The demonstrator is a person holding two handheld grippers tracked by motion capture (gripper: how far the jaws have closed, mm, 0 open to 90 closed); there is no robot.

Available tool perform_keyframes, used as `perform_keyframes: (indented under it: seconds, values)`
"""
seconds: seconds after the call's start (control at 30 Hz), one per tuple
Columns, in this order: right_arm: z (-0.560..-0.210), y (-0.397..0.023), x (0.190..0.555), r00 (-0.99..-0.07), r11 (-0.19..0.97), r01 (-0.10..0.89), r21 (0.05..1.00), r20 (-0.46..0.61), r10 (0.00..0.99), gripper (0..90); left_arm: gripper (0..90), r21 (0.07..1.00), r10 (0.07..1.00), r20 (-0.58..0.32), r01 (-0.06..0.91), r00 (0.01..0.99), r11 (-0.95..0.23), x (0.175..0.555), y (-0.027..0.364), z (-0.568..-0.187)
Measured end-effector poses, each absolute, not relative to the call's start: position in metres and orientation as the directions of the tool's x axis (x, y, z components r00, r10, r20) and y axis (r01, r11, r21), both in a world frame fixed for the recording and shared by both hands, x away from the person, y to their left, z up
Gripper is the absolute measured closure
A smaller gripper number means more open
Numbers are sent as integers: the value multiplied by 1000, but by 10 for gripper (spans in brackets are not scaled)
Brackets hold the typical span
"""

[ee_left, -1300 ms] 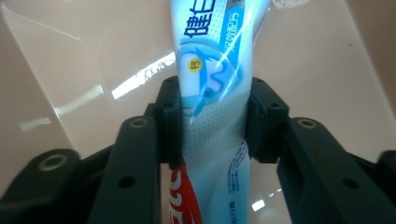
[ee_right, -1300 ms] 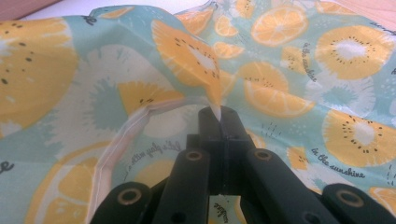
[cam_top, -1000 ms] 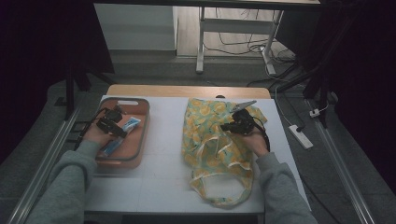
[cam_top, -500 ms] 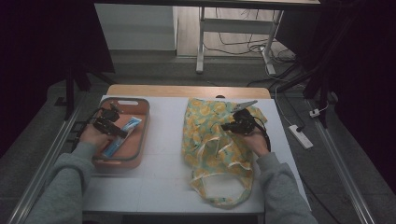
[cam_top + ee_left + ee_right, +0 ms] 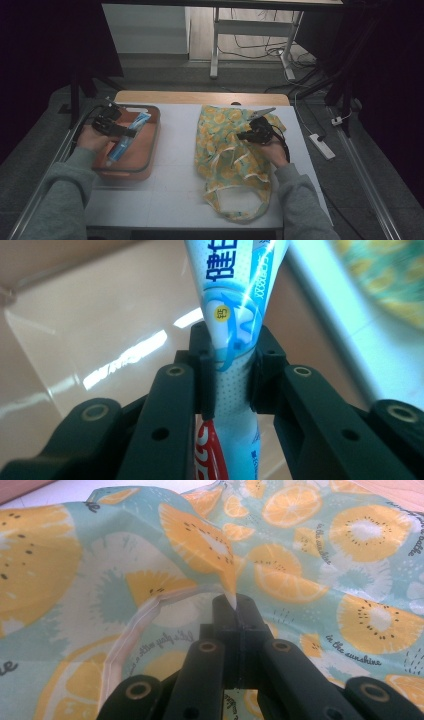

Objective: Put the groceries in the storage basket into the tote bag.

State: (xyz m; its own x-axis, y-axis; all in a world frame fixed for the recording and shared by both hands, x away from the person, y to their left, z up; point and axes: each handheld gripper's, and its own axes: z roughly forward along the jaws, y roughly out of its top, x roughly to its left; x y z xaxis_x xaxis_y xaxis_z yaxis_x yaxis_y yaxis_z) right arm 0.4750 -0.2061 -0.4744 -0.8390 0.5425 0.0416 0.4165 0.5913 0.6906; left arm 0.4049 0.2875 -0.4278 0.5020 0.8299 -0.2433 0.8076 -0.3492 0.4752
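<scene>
Gripping toothpaste tube point(image 5: 235, 340), left tool point(image 5: 231, 372) clamped

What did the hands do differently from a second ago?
Very little. The left gripper shifted slightly over the orange tray, still shut on the toothpaste tube. The right gripper kept pinching the fruit-print bag, which lies where it was on the table.
</scene>
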Motion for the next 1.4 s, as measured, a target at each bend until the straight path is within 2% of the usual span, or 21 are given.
perform_keyframes:
  seconds: [0.37,0.67,1.0,1.4]
  values:
    - [-471,-204,474,-840,567,416,711,62,539,892,753,555,741,-261,725,618,-409,371,252,-398]
    - [-464,-193,474,-836,548,401,734,49,546,893,753,583,682,-230,660,694,-474,355,223,-385]
    - [-453,-158,483,-831,515,383,766,43,554,895,753,607,641,-231,623,732,-493,345,214,-380]
    - [-439,-123,509,-783,431,392,813,48,621,896,753,619,606,-248,605,756,-501,345,208,-387]
